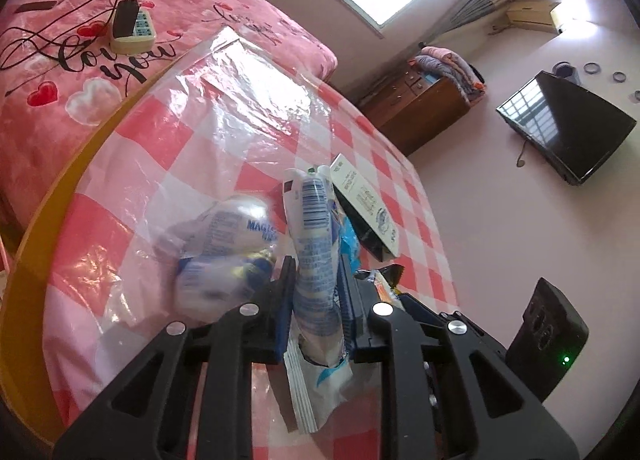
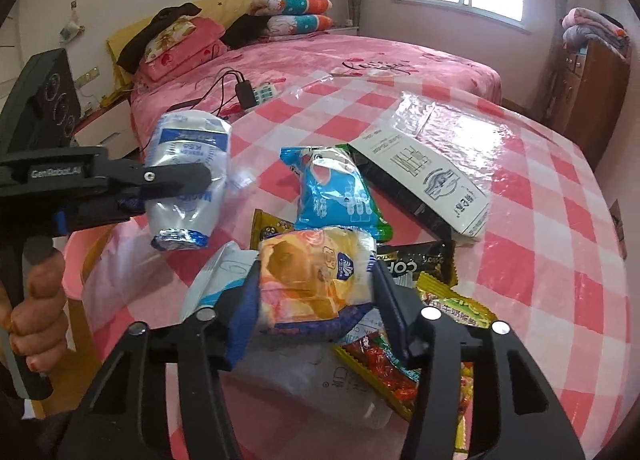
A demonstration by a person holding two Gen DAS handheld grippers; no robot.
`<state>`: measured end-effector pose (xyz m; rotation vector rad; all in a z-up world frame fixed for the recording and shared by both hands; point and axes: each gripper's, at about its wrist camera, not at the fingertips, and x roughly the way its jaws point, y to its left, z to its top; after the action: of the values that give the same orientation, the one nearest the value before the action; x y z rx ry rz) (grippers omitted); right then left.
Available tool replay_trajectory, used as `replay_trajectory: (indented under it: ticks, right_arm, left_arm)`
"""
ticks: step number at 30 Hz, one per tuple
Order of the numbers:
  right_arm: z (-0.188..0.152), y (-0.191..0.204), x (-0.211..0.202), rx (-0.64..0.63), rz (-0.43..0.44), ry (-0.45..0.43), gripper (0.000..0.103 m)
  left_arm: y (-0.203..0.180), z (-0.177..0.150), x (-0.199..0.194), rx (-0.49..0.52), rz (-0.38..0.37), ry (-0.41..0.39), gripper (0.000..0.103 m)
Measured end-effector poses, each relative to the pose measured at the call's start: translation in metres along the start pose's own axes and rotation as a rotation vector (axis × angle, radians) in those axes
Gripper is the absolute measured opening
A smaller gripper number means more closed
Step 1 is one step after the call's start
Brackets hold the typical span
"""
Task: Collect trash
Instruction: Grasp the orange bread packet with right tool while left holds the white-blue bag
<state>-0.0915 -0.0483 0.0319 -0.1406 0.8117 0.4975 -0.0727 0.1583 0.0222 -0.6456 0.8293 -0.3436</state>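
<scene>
Crinkly plastic fills both tools. The left tool (image 1: 316,280) is closed on a blue-and-white packet (image 1: 316,244), lifted clear of the tabletop (image 2: 560,219), probably so it can be carried off without dragging the glossy cover sheet. The right tool (image 2: 316,296) is clamped across an orange wrapper (image 2: 312,280), gripped at its middle where the padded fingers (image 2: 244,312) get firm hold, just above the remaining heap. That heap sits near the tabletop's front edge: a blue pouch (image 2: 336,195), a white box (image 2: 428,171) and a red snack bag (image 2: 380,364), still to be gathered. No bin shows.
</scene>
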Motion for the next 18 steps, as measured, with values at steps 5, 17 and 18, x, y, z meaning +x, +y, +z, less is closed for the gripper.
replay_trajectory:
  ticks: [5,17,18]
  right_arm:
    - [0.0,0.002,-0.002,0.004,-0.016,0.001,0.05]
    - [0.002,0.01,-0.009,0.001,-0.02,-0.004,0.039]
    - [0.003,0.01,-0.009,0.001,-0.02,-0.006,0.038]
  left_arm:
    - [0.004,0.0,-0.013,-0.012,-0.026,-0.018,0.022]
    - [0.021,-0.003,-0.034,-0.03,-0.028,-0.042,0.022]
    - [0.022,-0.003,-0.036,-0.032,-0.028,-0.043,0.022]
